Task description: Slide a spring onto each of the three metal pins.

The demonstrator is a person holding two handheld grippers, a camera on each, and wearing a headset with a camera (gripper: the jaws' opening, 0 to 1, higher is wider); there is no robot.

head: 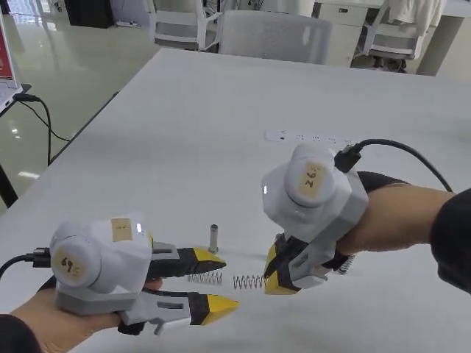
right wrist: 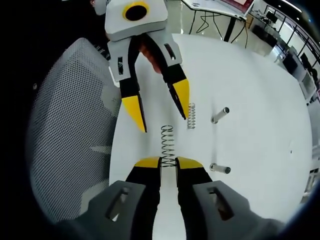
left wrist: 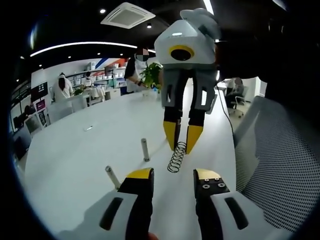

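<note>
Fingers [right wrist: 149, 162] of right gripper [right wrist: 168, 163] pinch spring [right wrist: 168, 142], tilted downward.

On the rounded white cap of the left gripper [head: 228, 283] sat a small tan sticker [head: 70, 266] with handwritten digits that looked like 695, though the last one was hard to be sure of. The right gripper [head: 274, 285] carried a similar paper label [head: 312, 179] on its top, hand-marked with what read as 26 followed by a third figure I could not make out. A second sticker [head: 121, 229] on the left gripper's housing, next to a small lit strip, was too washed out to read.
</note>
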